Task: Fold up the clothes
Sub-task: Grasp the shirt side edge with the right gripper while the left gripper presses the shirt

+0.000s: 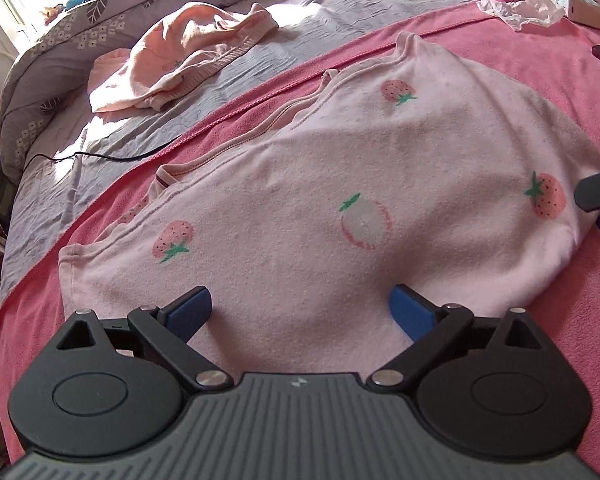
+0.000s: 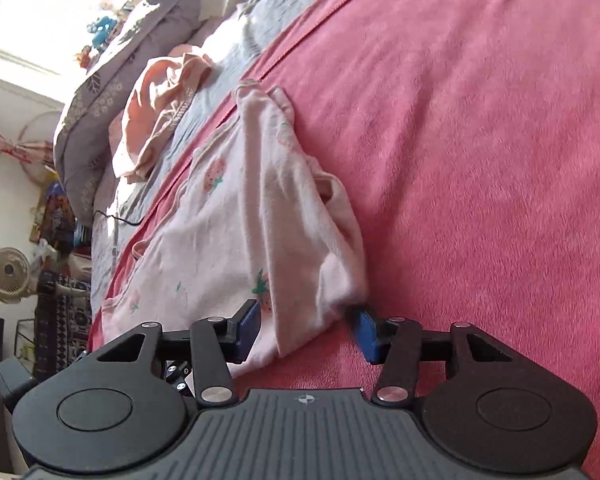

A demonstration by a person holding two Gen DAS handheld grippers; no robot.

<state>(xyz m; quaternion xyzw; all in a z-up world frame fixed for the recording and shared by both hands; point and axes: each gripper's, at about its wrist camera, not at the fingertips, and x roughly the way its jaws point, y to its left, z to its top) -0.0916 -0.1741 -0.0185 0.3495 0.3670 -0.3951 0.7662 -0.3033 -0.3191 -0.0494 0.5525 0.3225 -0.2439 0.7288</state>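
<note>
The left gripper (image 1: 300, 308) has its jaws spread wide and released; nothing is grasped, and the near hem of the pink strawberry shirt (image 1: 340, 184) lies between and just beyond them. The right gripper (image 2: 306, 330) has its jaws partly drawn in around a bunched corner of the same shirt (image 2: 260, 220); fabric sits between the blue pads, but the pads do not visibly press it, so the corner is judged not yet grasped

Beyond both sets of jaws the shirt lies on the red blanket (image 2: 480, 140), which covers the bed. It is spread mostly flat, with one side layer already turned over toward the middle, and wrinkles remain. By judgement the fold is at an early stage: at least one further fold and smoothing remain

Farther out, a peach garment (image 1: 180, 60) lies crumpled on the grey quilt (image 1: 260, 28), unfolded and well apart from the jaws

Beyond the right jaw tip in the left wrist view, the right gripper is cut off at the frame edge. Small items at the far corner of the blanket are too distorted to identify. The underside of the folded layer is hidden
</note>
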